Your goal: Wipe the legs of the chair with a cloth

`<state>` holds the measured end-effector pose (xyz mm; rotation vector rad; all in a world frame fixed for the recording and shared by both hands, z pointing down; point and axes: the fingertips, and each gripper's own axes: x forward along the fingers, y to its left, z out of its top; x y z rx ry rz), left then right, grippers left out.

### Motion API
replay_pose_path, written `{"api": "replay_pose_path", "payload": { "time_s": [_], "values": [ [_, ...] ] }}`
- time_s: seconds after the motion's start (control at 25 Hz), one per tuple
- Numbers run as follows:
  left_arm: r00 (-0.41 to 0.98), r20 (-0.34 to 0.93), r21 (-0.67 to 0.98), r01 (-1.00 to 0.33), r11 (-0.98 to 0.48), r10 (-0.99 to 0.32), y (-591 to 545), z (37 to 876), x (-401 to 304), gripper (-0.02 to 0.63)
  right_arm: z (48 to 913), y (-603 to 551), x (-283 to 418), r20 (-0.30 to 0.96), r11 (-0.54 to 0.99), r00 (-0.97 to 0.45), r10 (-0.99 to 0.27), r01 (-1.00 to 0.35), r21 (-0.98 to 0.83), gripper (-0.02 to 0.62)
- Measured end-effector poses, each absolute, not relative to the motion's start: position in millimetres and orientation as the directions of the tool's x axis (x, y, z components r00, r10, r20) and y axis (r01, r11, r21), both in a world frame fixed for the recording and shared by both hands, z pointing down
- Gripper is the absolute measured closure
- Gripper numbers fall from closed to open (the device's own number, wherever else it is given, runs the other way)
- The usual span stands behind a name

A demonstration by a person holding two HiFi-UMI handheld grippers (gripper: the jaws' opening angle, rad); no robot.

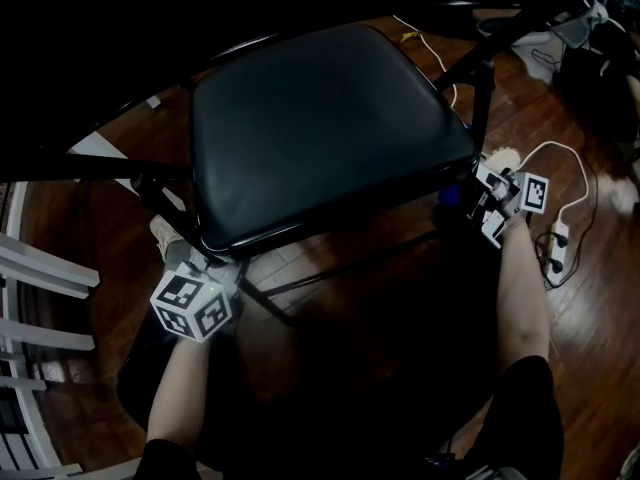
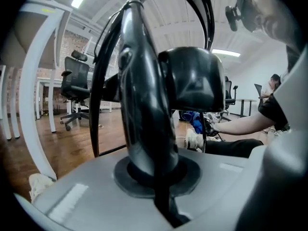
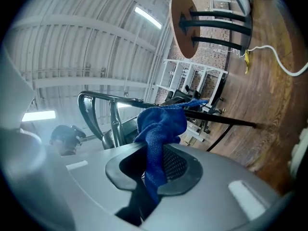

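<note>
The chair's black padded seat (image 1: 320, 128) fills the middle of the head view, on a dark tubular frame over the wood floor. My left gripper (image 1: 212, 266) is under the seat's front left corner. In the left gripper view it (image 2: 161, 177) is shut on a glossy black chair leg (image 2: 144, 105) that rises from between the jaws. My right gripper (image 1: 478, 190) is beside the seat's front right corner. It (image 3: 149, 172) is shut on a blue cloth (image 3: 161, 129), which bunches above the jaws. A dark chair bar (image 3: 226, 121) runs just behind the cloth.
A white power strip with a looping white cable (image 1: 555, 248) lies on the floor to the right. White slatted rails (image 1: 40, 268) stand at the left edge. An office chair (image 2: 74, 85) and a round wooden table (image 3: 185, 16) stand farther off.
</note>
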<state>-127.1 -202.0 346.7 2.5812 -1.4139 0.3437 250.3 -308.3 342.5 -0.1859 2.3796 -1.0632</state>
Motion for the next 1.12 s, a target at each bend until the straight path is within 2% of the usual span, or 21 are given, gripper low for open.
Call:
{"api": "replay_pose_path", "payload": {
  "time_s": [0.2, 0.6, 0.96, 1.12],
  "values": [
    [0.532, 0.325, 0.045, -0.835, -0.549, -0.782, -239, 358, -140, 0.606, 353, -297, 248, -0.345, 0.629, -0.853, -0.391, 0.025, -0.777, 0.520],
    [0.473, 0.361, -0.008, -0.860, -0.510, -0.804, -304, 357, -167, 0.606, 350, -286, 242, -0.351, 0.636, -0.773, -0.529, -0.088, -0.766, 0.518],
    [0.418, 0.384, -0.041, -0.883, -0.468, -0.823, -352, 360, -165, 0.606, 356, -288, 241, -0.352, 0.606, -0.775, -0.524, -0.049, -0.794, 0.520],
    [0.396, 0.393, -0.053, -0.891, -0.450, -0.830, -376, 358, -166, 0.606, 349, -283, 231, -0.384, 0.607, -0.797, -0.466, 0.027, -0.794, 0.520]
  ]
}}
